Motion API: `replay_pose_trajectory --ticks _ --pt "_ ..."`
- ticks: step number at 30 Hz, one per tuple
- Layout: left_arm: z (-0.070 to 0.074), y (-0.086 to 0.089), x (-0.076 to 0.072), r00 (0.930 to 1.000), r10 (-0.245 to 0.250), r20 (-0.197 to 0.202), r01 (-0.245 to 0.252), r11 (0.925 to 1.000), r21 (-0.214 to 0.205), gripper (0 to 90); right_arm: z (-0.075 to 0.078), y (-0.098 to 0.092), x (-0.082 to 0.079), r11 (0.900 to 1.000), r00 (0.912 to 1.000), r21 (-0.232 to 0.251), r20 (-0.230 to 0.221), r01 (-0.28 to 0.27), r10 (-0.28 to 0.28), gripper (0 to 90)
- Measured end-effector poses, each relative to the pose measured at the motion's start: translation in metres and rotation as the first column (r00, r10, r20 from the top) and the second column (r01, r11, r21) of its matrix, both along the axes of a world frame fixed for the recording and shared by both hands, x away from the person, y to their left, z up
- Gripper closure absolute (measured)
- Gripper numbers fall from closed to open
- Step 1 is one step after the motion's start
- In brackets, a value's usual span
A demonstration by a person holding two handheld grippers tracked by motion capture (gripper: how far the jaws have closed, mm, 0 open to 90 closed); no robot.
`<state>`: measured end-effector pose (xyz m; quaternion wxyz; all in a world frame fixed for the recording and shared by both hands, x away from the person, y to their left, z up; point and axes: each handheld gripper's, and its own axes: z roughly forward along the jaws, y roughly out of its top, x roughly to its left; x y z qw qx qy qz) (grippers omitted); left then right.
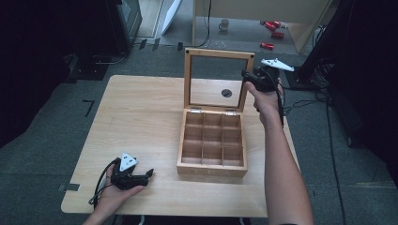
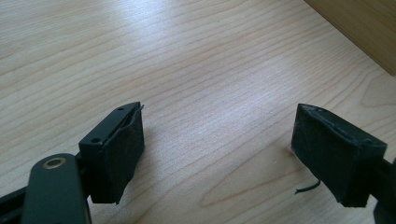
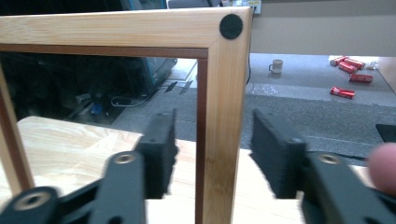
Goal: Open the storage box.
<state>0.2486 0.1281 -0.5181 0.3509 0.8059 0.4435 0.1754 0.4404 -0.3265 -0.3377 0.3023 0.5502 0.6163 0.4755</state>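
Box lid (image 1: 217, 54) upright, right gripper (image 3: 212, 154) loosely astride its frame, pads apart.

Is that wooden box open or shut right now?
Open. The box shows its empty compartments, and its windowed lid stands upright on the hinges, its side rail between the right gripper's parted jaws.
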Motion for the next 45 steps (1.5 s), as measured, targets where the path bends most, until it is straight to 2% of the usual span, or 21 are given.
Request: replay_pose_trajectory --ticks 2,3,5,8,14,26,33,45 --pt "0.000 0.000 0.000 1.0000 0.000 0.001 0.000 1.0000 0.001 17.7 0.001 0.000 -0.002 0.9999 0.9999 0.001 -0.004 -0.012 0.012 43.1" --pt "0.000 0.000 0.000 1.0000 0.000 0.001 0.000 1.0000 0.002 17.7 0.001 0.001 -0.006 0.9996 0.9996 -0.013 -0.012 -0.024 0.024 37.3" --pt "0.000 0.000 0.000 1.0000 0.002 0.001 -0.002 1.0000 0.002 17.7 0.002 0.002 -0.012 0.9992 0.9994 -0.027 -0.017 -0.031 0.030 31.6" --pt "0.000 -0.001 0.000 1.0000 0.000 0.001 0.000 1.0000 0.007 17.7 0.002 0.002 -0.021 0.9988 0.9987 -0.021 -0.026 -0.045 0.044 24.3" --pt "0.000 -0.001 0.000 1.0000 0.000 0.002 0.000 0.9999 0.012 17.7 -0.004 0.002 -0.042 0.9963 0.9972 -0.055 -0.040 -0.065 0.063 14.6" --pt "0.000 -0.002 -0.001 1.0000 0.000 0.005 -0.001 0.9997 0.023 17.8 -0.028 -0.017 -0.079 0.9969 0.9966 -0.053 -0.062 -0.058 0.054 12.1" --pt "0.000 -0.003 -0.001 1.0000 0.001 0.008 -0.001 0.9995 0.031 17.9 -0.050 -0.029 -0.104 0.9937 0.9957 -0.100 -0.083 -0.051 0.043 11.8" --pt "0.000 -0.004 -0.001 1.0000 0.003 0.009 -0.003 0.9994 0.033 17.9 -0.074 -0.039 -0.136 0.9905 0.9937 -0.124 -0.102 -0.059 0.046 11.8"
